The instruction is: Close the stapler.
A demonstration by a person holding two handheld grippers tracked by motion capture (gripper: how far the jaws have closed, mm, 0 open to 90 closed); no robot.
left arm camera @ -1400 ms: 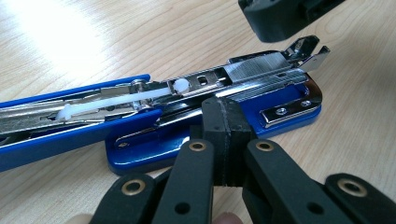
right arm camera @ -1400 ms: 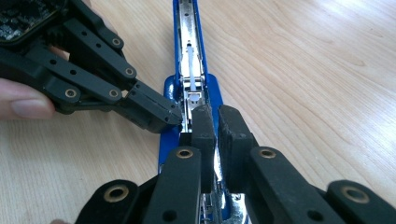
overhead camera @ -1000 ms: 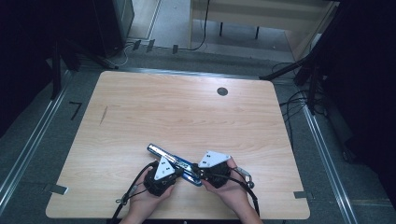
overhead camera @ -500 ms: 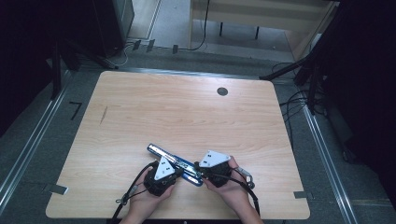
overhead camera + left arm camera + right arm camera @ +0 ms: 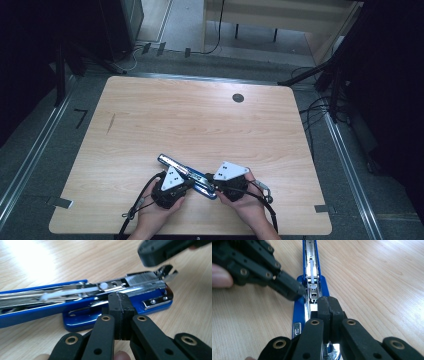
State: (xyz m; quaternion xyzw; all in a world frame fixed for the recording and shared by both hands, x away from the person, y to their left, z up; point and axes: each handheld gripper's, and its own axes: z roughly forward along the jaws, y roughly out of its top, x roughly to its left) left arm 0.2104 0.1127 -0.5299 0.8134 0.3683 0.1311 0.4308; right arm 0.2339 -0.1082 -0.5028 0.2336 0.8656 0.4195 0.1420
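A blue stapler (image 5: 176,166) lies flipped open flat near the table's front edge, its chrome magazine (image 5: 75,292) facing up with a row of staples (image 5: 142,278) in it. My left gripper (image 5: 190,184) is shut, and its tip (image 5: 121,298) rests against the side of the stapler's base (image 5: 82,320). My right gripper (image 5: 210,179) has just been closing and is shut, pads together with nothing between them. It hovers over the magazine's front end (image 5: 312,293). The left gripper (image 5: 294,290) touches the stapler (image 5: 310,255) from the left in the right gripper view.
The wooden table (image 5: 200,125) has a black round grommet (image 5: 238,98) at the back right and a dark streak (image 5: 110,122) at the left. Cables (image 5: 320,107) lie on the floor to the right, and metal rails (image 5: 30,155) run along both sides.
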